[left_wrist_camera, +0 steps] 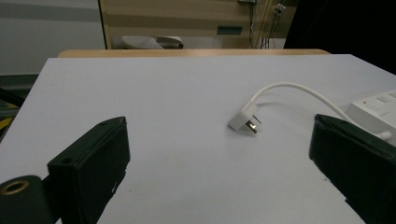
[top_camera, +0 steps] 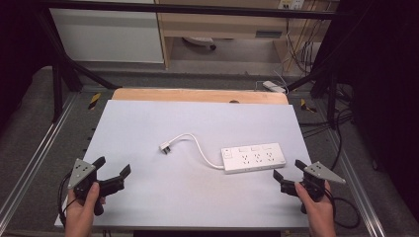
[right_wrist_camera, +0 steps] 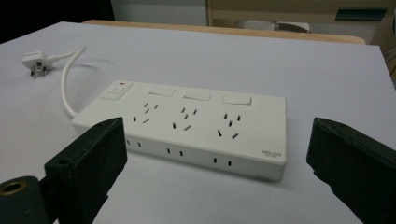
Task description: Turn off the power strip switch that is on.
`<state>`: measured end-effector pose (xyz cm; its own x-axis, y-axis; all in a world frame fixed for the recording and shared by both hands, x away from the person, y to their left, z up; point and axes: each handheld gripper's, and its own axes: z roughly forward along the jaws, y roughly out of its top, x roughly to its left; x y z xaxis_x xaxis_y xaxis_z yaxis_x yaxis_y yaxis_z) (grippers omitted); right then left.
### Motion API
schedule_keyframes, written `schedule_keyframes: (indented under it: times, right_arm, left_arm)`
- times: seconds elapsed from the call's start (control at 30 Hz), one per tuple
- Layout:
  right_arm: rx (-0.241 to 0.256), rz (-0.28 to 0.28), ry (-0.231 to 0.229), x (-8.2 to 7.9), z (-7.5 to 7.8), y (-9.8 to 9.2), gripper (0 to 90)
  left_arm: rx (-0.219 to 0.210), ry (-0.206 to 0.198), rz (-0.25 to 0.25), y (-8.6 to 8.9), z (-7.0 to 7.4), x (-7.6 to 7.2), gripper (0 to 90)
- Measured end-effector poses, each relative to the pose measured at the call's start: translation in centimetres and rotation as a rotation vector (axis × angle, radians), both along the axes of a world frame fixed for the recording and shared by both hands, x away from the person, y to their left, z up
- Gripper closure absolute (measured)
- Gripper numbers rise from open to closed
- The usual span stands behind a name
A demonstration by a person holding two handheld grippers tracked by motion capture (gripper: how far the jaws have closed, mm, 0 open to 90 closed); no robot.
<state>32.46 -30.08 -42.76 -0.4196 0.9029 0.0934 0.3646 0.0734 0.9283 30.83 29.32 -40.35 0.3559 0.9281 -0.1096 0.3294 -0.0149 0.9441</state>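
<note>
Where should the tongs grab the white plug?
Probably by the flat sides of the plug body, coming from the left tongs, which are open and nearest. It lies on its side with its prongs pointing away from the cord.

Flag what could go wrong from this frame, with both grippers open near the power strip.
1. The power strip lies loose on the smooth white table; a push from the right gripper might slide it rather than seat it between the fingers.
2. Lifting the plug with the left gripper could tug the short cord and drag the strip.
</note>
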Motion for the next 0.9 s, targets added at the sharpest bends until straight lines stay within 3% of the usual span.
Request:
schedule_keyframes:
  times: [0.3,0.47,0.6,0.9]
  right_arm:
    - [0.042,-0.031,-0.027,-0.3,0.6,-0.5,4.3]
    - [0.027,-0.025,-0.025,-0.4,1.1,-0.3,3.9]
    - [-0.007,-0.046,-0.056,-0.5,1.7,0.0,3.3]
    - [0.020,-0.098,-0.059,0.0,5.0,0.7,2.6]
  left_arm:
    - [0.003,-0.006,-0.003,0.1,0.0,-0.1,5.2]
    - [-0.001,-0.007,0.000,0.1,0.0,0.0,5.1]
    - [-0.003,-0.001,0.004,0.1,0.0,0.0,5.1]
    - [0.006,0.010,0.004,0.1,-0.2,0.1,5.1]
